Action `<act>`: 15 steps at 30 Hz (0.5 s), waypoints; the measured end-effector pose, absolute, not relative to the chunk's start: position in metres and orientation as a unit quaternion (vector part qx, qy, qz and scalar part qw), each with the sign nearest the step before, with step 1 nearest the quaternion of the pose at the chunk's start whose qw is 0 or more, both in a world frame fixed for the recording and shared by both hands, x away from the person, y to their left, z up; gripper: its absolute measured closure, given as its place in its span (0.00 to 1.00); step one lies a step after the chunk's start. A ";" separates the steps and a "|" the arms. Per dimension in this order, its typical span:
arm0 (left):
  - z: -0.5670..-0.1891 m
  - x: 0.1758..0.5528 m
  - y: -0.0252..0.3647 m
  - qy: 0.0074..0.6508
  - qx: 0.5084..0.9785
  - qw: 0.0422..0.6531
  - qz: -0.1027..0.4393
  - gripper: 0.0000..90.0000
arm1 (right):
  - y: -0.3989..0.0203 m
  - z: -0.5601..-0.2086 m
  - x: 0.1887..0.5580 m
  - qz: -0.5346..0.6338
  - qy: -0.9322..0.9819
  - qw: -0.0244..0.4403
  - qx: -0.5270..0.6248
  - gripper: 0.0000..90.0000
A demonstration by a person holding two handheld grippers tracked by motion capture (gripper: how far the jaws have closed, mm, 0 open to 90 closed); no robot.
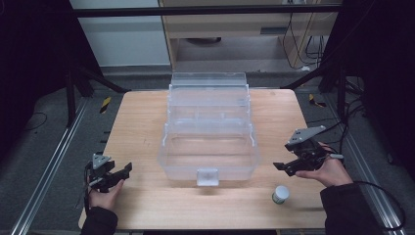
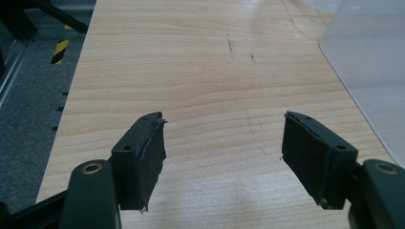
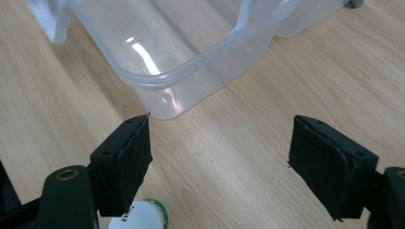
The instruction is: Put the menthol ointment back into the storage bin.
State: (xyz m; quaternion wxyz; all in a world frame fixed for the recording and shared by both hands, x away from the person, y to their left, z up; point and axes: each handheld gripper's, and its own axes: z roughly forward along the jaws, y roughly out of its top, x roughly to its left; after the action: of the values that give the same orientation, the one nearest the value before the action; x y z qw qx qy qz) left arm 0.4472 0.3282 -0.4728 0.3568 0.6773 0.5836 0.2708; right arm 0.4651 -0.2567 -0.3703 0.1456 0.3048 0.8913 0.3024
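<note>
From my remote seat I see a light wooden table [image 1: 142,117] standing on grey carpeted floor [image 1: 44,147]; aluminium rails [image 1: 46,176] run along both sides of it; black frame struts [image 1: 98,78] slant down at the far corners, with yellow-and-black hazard tape [image 1: 105,104] near their feet; beyond the table stands a pale wooden cabinet [image 1: 235,24], a white panel [image 1: 122,39] to its left; loose cables [image 1: 303,44] hang at the far right; the edges of the room lie in darkness.

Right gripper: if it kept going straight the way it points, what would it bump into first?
Probably the clear box: the right gripper points at its near corner, with bare table between. Depth is hard to judge.
</note>
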 end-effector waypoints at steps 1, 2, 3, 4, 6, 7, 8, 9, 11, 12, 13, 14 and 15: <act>-0.473 0.447 0.328 0.583 0.678 0.357 0.271 0.34 | -0.255 -0.371 0.465 0.300 0.894 0.143 0.301 0.26; -0.473 0.447 0.328 0.583 0.678 0.357 0.271 0.34 | -0.254 -0.371 0.465 0.294 0.898 0.136 0.297 0.26; -0.473 0.447 0.328 0.582 0.678 0.357 0.272 0.34 | -0.253 -0.371 0.464 0.291 0.901 0.133 0.294 0.26; -0.473 0.447 0.328 0.582 0.678 0.357 0.272 0.34 | -0.250 -0.372 0.464 0.278 0.909 0.126 0.284 0.26; -0.473 0.447 0.328 0.582 0.678 0.356 0.271 0.34 | -0.248 -0.373 0.463 0.266 0.916 0.118 0.276 0.26; -0.473 0.447 0.328 0.582 0.679 0.356 0.271 0.35 | -0.247 -0.374 0.462 0.259 0.920 0.113 0.272 0.26; -0.473 0.447 0.328 0.582 0.679 0.356 0.271 0.35 | -0.246 -0.375 0.462 0.253 0.923 0.111 0.266 0.26; -0.473 0.447 0.328 0.582 0.679 0.356 0.271 0.35 | -0.246 -0.376 0.461 0.248 0.927 0.109 0.261 0.26; -0.473 0.447 0.327 0.581 0.680 0.355 0.272 0.35 | -0.245 -0.377 0.460 0.241 0.930 0.107 0.257 0.27; -0.473 0.447 0.327 0.580 0.682 0.353 0.272 0.35 | -0.245 -0.378 0.460 0.239 0.931 0.106 0.255 0.27; -0.473 0.447 0.327 0.580 0.682 0.353 0.272 0.35 | -0.244 -0.379 0.460 0.236 0.932 0.104 0.255 0.28; -0.473 0.447 0.327 0.580 0.682 0.352 0.272 0.35 | -0.244 -0.379 0.460 0.236 0.932 0.104 0.255 0.28; -0.473 0.447 0.327 0.580 0.683 0.352 0.272 0.35 | -0.245 -0.380 0.459 0.231 0.935 0.101 0.251 0.28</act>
State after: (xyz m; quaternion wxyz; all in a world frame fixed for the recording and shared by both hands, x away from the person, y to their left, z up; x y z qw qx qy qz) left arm 0.4471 0.3272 -0.4727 0.3521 0.6828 0.5795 0.2720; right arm 0.4595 -0.2445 -0.3800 0.1010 0.2511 0.9345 0.2311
